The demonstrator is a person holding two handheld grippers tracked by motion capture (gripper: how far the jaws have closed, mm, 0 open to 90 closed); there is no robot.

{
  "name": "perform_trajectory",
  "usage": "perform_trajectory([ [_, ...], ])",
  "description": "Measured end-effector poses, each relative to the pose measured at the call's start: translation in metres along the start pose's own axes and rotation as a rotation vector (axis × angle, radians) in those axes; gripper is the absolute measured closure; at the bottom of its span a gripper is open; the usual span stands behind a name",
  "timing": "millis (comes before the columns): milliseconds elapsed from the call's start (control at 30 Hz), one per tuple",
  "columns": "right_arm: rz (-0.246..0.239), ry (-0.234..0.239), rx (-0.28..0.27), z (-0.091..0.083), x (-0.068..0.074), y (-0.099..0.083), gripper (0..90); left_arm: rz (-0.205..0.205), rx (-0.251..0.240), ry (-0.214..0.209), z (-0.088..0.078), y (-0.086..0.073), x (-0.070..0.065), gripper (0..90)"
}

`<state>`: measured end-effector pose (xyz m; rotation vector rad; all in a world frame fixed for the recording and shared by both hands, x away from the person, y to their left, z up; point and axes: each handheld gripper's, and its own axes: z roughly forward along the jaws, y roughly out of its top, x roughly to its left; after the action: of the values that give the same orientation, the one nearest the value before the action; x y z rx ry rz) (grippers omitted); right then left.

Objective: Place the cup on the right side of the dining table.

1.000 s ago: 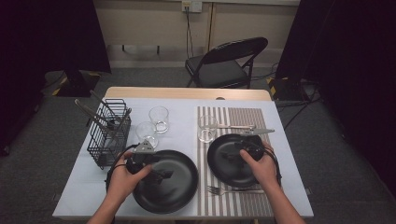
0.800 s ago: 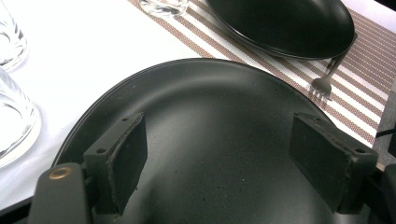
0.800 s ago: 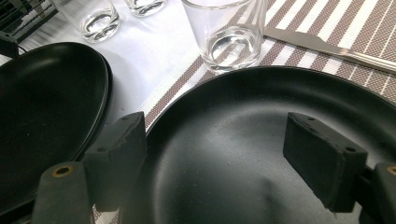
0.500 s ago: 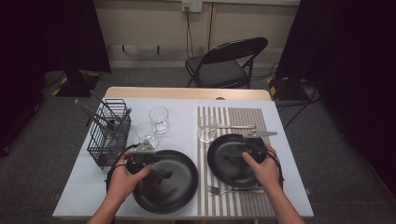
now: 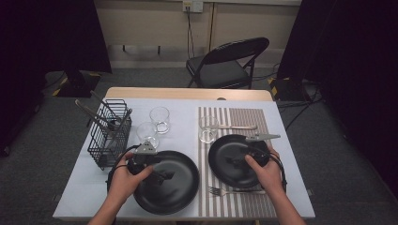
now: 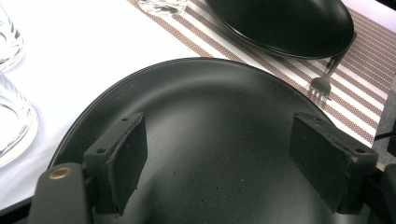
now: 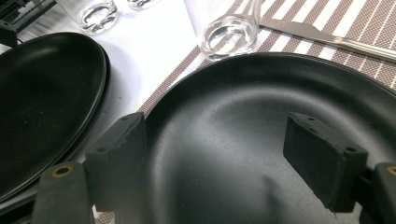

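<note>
A large black plate [image 5: 173,187] lies on the white table at the near left. My left gripper [image 5: 162,176] hovers over it, jaws wide open and nothing between them. In the left gripper view the same plate [image 6: 210,107] spreads under the open gripper [image 6: 217,154]. A smaller black plate [image 5: 227,154] rests on the striped placemat [image 5: 234,117]. My right gripper [image 5: 236,161] is open above it. The right gripper view has this plate [image 7: 261,107] below the open gripper [image 7: 215,154].
A fork [image 5: 234,191] lies on the mat near the front edge. A knife [image 5: 237,126] and a glass [image 5: 208,129] sit behind the small plate. Two more glasses [image 5: 160,118] [image 5: 147,133] stand beside a wire basket [image 5: 110,133] holding utensils. A folding chair [image 5: 230,65] stands behind the table.
My right hand has drifted slightly toward the near right over the small plate. The left hand and the plates have stayed put.
</note>
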<state>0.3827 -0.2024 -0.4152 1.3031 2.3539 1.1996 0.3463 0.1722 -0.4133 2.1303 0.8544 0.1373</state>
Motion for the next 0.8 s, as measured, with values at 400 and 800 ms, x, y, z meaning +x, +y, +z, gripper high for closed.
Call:
perform_trajectory([
  [400,0.005,-0.005,0.004,-0.004,-0.003,-0.01,20.8,-0.001,0.0,-0.001,0.0,0.0,0.0,19.5],
  [800,0.014,-0.008,0.001,-0.01,-0.007,-0.018,20.8,0.001,0.0,-0.001,0.0,0.0,0.0,19.4],
])
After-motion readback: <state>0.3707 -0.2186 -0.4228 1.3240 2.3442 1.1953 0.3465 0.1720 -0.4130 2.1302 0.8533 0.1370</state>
